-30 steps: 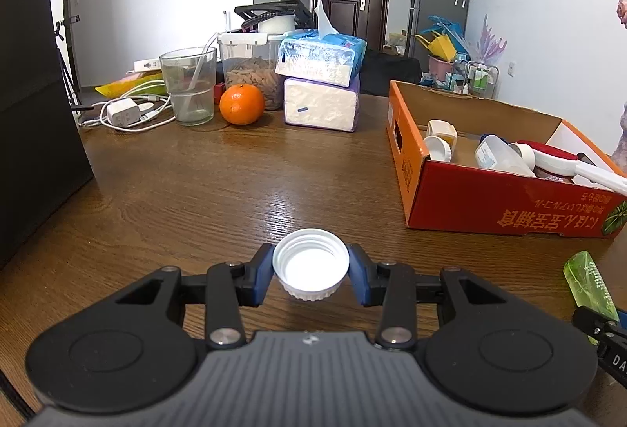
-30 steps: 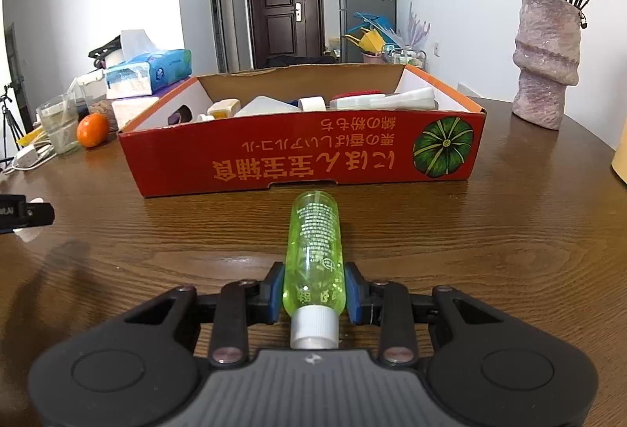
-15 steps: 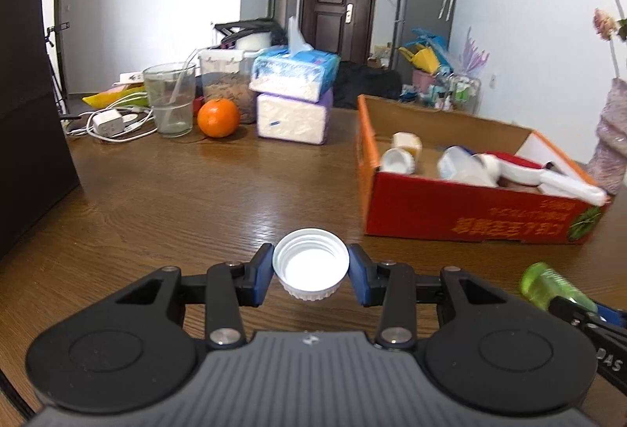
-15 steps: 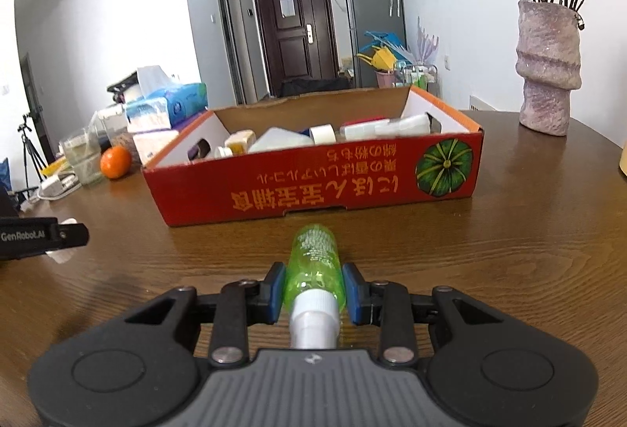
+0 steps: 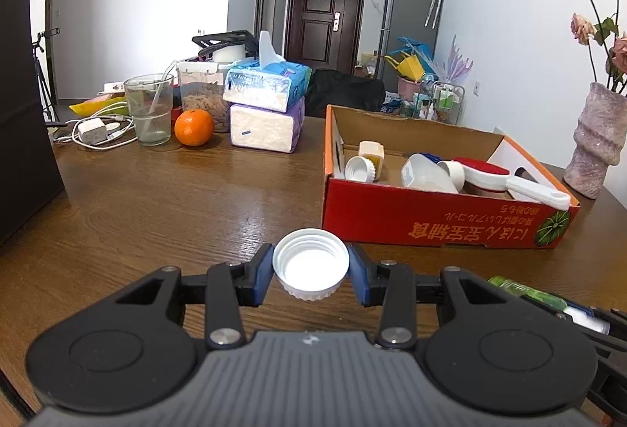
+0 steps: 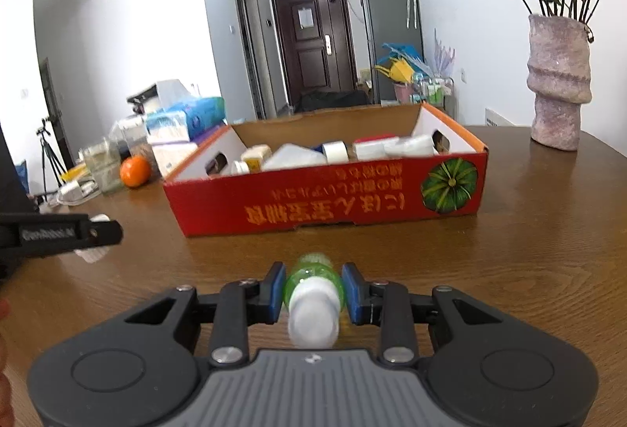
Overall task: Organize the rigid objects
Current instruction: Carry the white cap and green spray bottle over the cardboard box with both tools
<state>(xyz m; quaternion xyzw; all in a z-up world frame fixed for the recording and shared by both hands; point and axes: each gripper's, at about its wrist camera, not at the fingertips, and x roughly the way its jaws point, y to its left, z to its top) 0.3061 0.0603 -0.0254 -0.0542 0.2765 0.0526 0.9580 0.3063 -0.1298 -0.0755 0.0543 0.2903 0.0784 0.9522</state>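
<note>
While my left gripper point(image 5: 310, 264) clamps the white cap point(image 5: 310, 263) by its ribbed rim, open side up, the cap hangs above the wooden table point(image 5: 156, 207), short of the red cardboard box point(image 5: 431, 215). My right gripper point(image 6: 313, 291) pinches the green bottle point(image 6: 313, 272) across its body, the white cap end pointing back toward the camera and the green base pointing at the box's long front wall. In the left wrist view the same bottle shows at the lower right edge, beside my left gripper's frame. In the right wrist view one finger of the left gripper reaches in from the left edge, with a bit of the white cap showing behind it.

The box lies open on the table, and I see in it a small cream jar point(image 5: 371, 149), a white lid point(image 5: 359, 168), a clear plastic container point(image 5: 425, 174) lying on its side, and a red and white brush point(image 5: 505, 182).

Further out, to the left of the box, stand two stacked tissue packs point(image 5: 266, 105), an orange point(image 5: 194, 128), a glass point(image 5: 149, 109) with a straw and a white charger point(image 5: 92, 131) with its cable. A rough pink vase point(image 6: 558, 82) with dried roses stands to the right of the box, apart from it.
</note>
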